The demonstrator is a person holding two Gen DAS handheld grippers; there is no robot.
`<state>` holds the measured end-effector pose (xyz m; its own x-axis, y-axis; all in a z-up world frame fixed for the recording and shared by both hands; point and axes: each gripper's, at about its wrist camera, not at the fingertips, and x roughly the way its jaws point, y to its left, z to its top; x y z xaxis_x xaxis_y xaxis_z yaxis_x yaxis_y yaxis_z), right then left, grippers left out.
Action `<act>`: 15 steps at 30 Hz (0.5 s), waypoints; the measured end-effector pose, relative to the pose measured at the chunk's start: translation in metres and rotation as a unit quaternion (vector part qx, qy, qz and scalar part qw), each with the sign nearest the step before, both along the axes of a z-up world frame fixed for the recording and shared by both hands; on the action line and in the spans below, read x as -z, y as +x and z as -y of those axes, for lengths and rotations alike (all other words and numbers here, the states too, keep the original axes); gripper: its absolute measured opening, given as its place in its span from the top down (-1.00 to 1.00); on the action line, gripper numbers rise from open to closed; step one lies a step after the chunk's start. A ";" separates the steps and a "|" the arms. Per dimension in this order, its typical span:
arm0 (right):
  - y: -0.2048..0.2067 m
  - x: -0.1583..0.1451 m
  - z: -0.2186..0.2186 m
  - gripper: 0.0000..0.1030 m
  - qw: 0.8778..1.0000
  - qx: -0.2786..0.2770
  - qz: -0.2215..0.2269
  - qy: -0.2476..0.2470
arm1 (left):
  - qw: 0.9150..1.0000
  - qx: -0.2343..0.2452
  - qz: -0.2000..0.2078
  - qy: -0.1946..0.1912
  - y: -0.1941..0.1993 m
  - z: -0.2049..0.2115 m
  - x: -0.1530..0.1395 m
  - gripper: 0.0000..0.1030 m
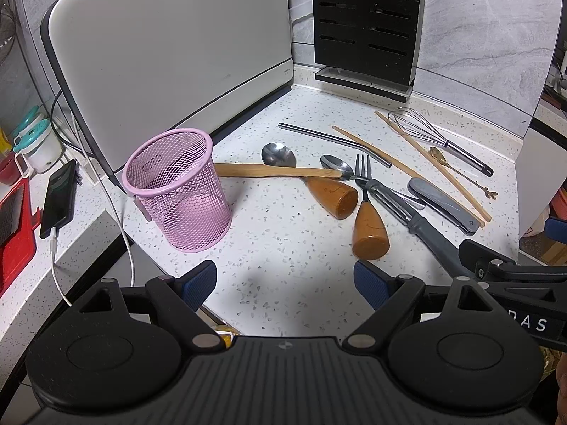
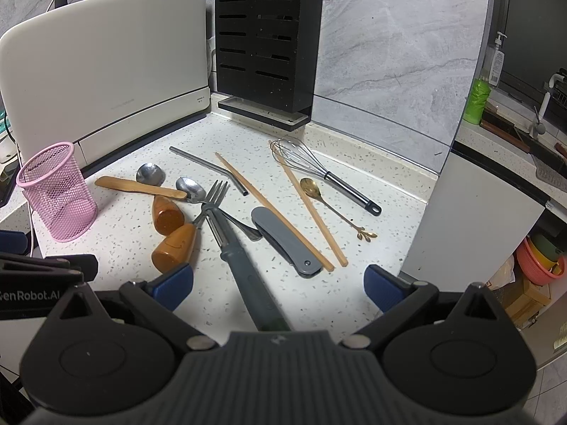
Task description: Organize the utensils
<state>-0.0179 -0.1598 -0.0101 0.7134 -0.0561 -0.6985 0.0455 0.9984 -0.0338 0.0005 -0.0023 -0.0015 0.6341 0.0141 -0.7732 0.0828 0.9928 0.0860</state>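
A pink mesh cup [image 1: 179, 191] [image 2: 56, 196] stands upright and empty at the left of the counter. Utensils lie scattered to its right: a wooden spatula [image 1: 276, 171], two spoons and a fork with wooden handles [image 1: 368, 228], a grey peeler [image 2: 244, 265], a grey folding knife [image 2: 283, 241], chopsticks [image 2: 312, 209], a whisk [image 2: 319, 170], a bent metal straw [image 1: 333, 143] and a small gold spoon [image 2: 333, 205]. My left gripper [image 1: 285, 288] hovers open over bare counter near the cup. My right gripper [image 2: 278, 285] is open, its fingers either side of the peeler's handle.
A white appliance [image 1: 170, 46] stands behind the cup and a black knife block [image 1: 366, 21] sits in the back corner. A phone [image 1: 58, 198] on a charging cable lies left of the cup. The counter ends at a white panel [image 2: 478, 219] on the right.
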 end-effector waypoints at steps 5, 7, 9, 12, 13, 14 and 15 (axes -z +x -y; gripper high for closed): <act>0.000 0.000 0.000 -0.94 1.000 0.000 0.000 0.000 | 1.000 0.000 0.000 0.000 0.000 0.000 0.000 -0.98; 0.000 0.000 0.000 -0.94 1.000 0.000 0.000 0.000 | 1.000 0.000 0.000 0.000 0.000 0.000 0.000 -0.98; 0.000 0.000 0.000 -0.94 1.000 0.000 0.000 0.000 | 1.000 0.000 0.000 0.000 0.000 0.000 0.000 -0.98; 0.000 0.000 0.000 -0.94 1.000 0.000 0.001 0.000 | 1.000 0.000 0.000 0.000 0.000 0.000 0.000 -0.98; 0.000 0.000 0.000 -0.94 1.000 0.000 0.001 0.000 | 1.000 0.000 0.000 0.000 0.000 0.000 0.000 -0.98; 0.000 0.000 0.000 -0.94 1.000 0.000 0.001 0.000 | 1.000 0.000 0.000 -0.001 0.000 0.000 0.000 -0.98; 0.000 0.000 0.000 -0.94 1.000 0.000 0.000 -0.001 | 1.000 0.000 0.000 -0.002 0.000 0.000 0.000 -0.98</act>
<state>-0.0180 -0.1596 -0.0099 0.7139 -0.0581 -0.6978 0.0464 0.9983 -0.0357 0.0007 -0.0019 -0.0014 0.6336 0.0115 -0.7736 0.0823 0.9932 0.0821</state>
